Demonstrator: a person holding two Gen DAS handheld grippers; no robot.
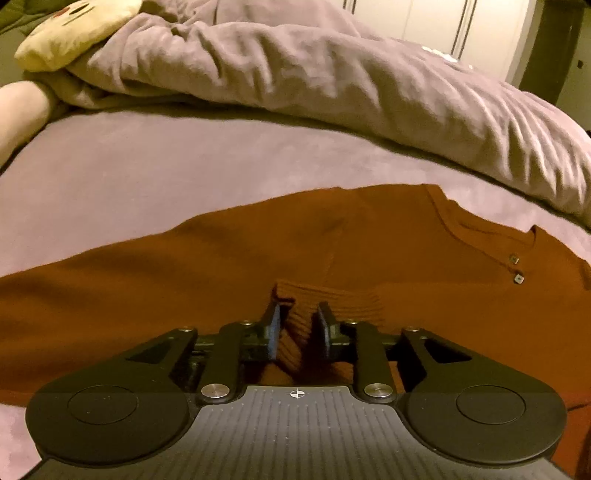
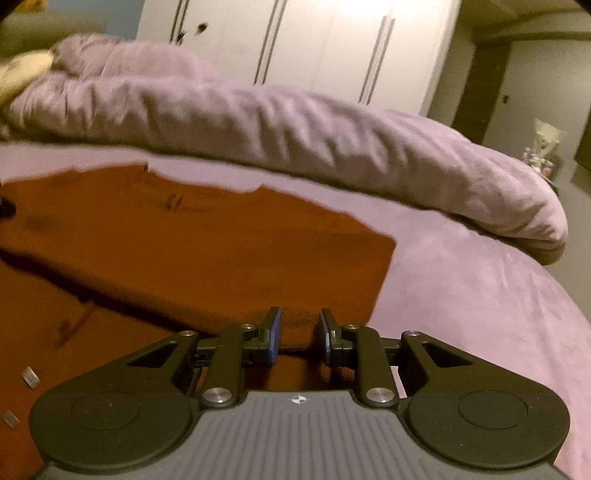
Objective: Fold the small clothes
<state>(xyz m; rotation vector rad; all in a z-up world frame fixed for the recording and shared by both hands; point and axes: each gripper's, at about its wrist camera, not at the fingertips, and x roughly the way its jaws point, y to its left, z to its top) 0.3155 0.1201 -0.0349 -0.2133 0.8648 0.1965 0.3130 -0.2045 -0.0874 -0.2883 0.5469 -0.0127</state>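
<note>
A rust-orange knit sweater lies spread on the purple bed sheet, its collar with two small buttons at the right. My left gripper is closed on the ribbed cuff of a sleeve, held over the sweater's body. In the right wrist view the sweater has a sleeve folded across it. My right gripper is closed on the ribbed cuff end of that sleeve, near the sweater's right edge.
A rumpled purple duvet lies in a ridge behind the sweater, also across the right wrist view. A yellow plush toy lies at far left. White wardrobe doors stand behind the bed.
</note>
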